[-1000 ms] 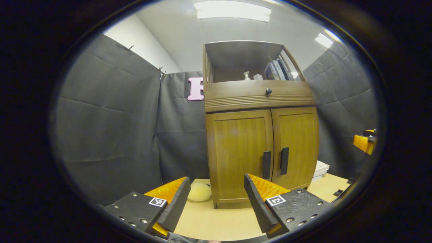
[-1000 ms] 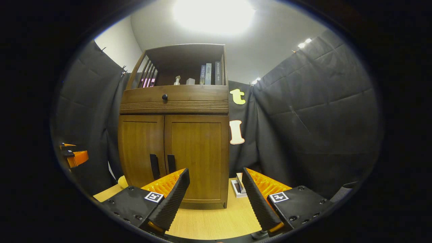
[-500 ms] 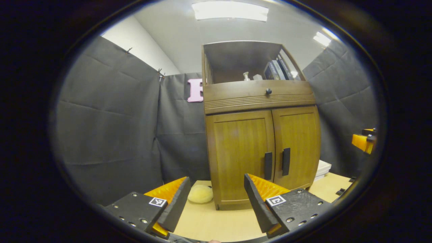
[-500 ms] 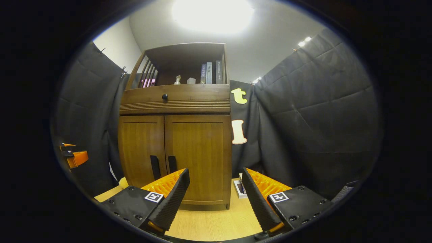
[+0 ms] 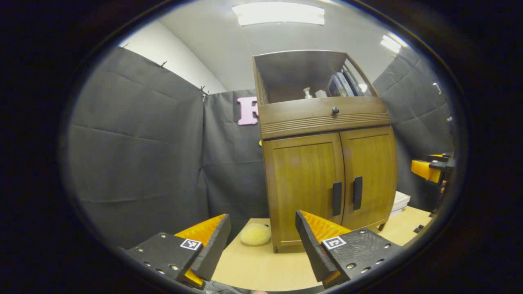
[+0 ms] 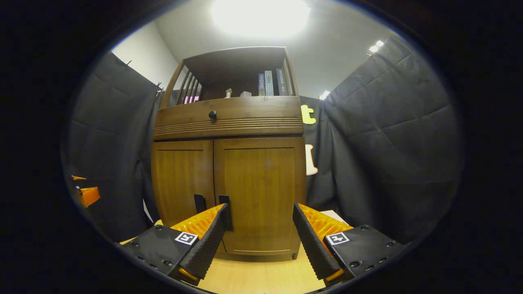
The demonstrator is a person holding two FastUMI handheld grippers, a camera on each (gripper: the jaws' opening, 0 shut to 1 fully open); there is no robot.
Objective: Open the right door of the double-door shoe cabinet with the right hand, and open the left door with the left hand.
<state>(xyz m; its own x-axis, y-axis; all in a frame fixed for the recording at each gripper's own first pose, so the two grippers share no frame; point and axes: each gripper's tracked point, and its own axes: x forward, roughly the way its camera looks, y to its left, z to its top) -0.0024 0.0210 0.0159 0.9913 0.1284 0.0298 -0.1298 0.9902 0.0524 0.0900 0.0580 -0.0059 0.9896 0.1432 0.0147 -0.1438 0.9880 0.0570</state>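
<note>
Wooden shoe cabinet (image 6: 229, 179) stands shut on the counter (image 5: 261, 265). From left to right: left gripper (image 5: 261, 241), jaws wide and empty, sits well off; right gripper (image 6: 259, 237) (likewise agape, holding nothing) is nearer, the upright right door handle (image 6: 225, 210) just left of its jaws.

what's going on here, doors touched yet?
Not yet. A person is holding two tongs toward a wooden shoe cabinet standing on a table. Both doors, the left door and the right door, are shut. The right tongs are open and close in front of the right door, with its handle just beside one finger. The left tongs are open too, farther from the cabinet. Neither holds anything.
</note>
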